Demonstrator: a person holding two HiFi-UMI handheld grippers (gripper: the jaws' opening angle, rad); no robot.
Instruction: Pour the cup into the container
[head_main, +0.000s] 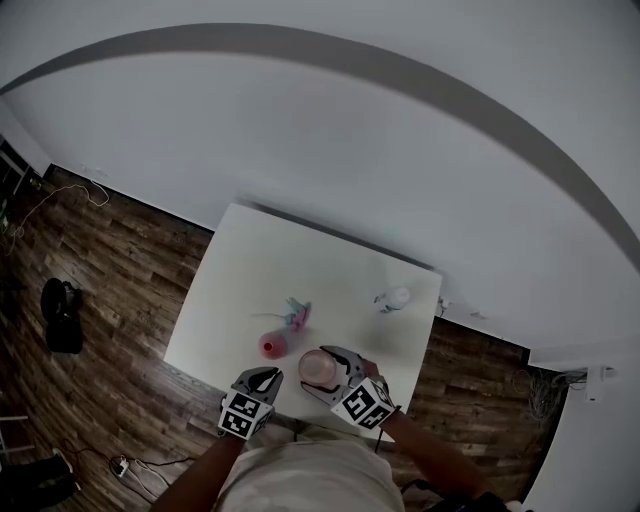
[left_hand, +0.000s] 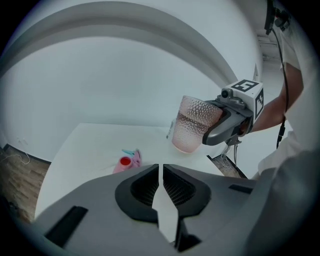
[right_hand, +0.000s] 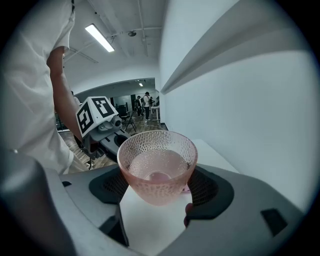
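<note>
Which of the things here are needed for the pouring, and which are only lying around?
For the job:
- pink cup, held in the right gripper
- small pink container with red inside

Lying about:
- pink-and-teal item beside the container
- white bottle-like thing
- black bag

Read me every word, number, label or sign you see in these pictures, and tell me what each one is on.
No readable text anywhere.
Marker cubes: black-and-white square patterns only, no letters or digits.
Small bottle: any label is too small to read.
</note>
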